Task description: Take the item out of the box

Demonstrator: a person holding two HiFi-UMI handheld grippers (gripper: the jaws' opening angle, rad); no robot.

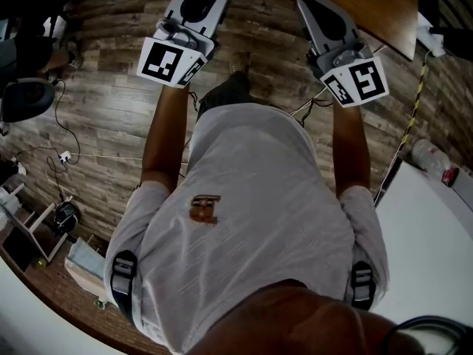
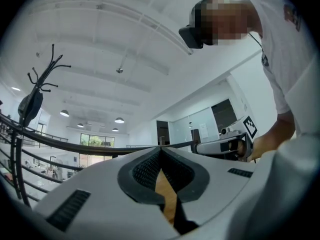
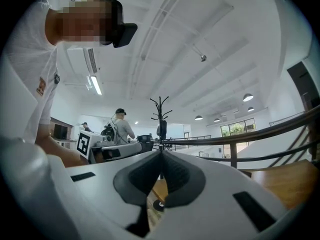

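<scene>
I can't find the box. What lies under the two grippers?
Under the left gripper and right gripper, both shut and empty, is plank floor and a dark shoe, with a wooden table at their tips. No box shows; the person's torso covers more floor.

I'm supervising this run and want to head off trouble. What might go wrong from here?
1. Both the left tongs and right tongs are shut and empty. They must open before any grasp, or they may just shove the item.
2. No box shows in any view, so reaching toward the wooden table would be blind.
3. Cables trail across the floor underfoot: a possible trip.
</scene>
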